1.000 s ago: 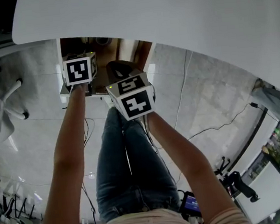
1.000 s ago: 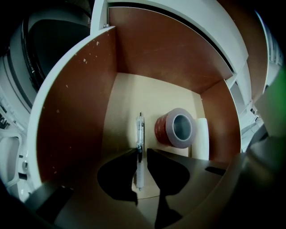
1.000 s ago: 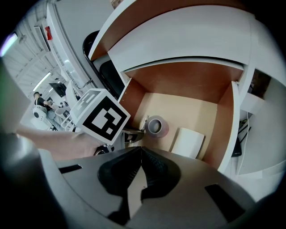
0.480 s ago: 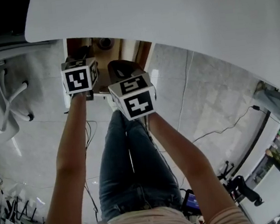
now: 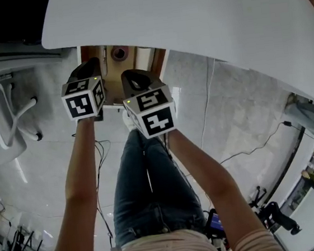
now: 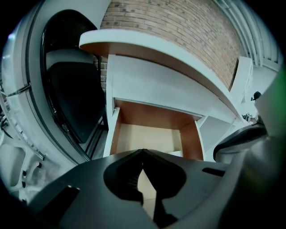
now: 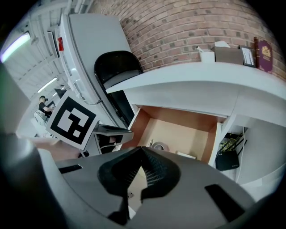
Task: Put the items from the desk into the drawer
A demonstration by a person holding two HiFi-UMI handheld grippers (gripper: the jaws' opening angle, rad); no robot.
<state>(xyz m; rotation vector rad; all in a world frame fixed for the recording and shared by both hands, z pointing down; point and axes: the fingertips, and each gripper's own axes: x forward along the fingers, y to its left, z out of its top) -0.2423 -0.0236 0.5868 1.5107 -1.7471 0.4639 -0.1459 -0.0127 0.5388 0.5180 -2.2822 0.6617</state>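
You draw both grippers back from the drawer (image 7: 178, 129) | left gripper (image 6: 143, 152), right gripper (image 7: 142, 150) closed, empty | drawer open under desk (image 5: 190, 17) near edge, tape (image 7: 157, 146) inside | boxes (image 7: 228, 53) at far right corner likely next.

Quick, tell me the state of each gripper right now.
Left gripper: closed, tips together, holding nothing.
Right gripper: closed, tips together, holding nothing.

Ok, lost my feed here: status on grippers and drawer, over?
Left gripper shut, empty. Right gripper shut, empty. Drawer open, roll inside. Nothing blocking the drawer.
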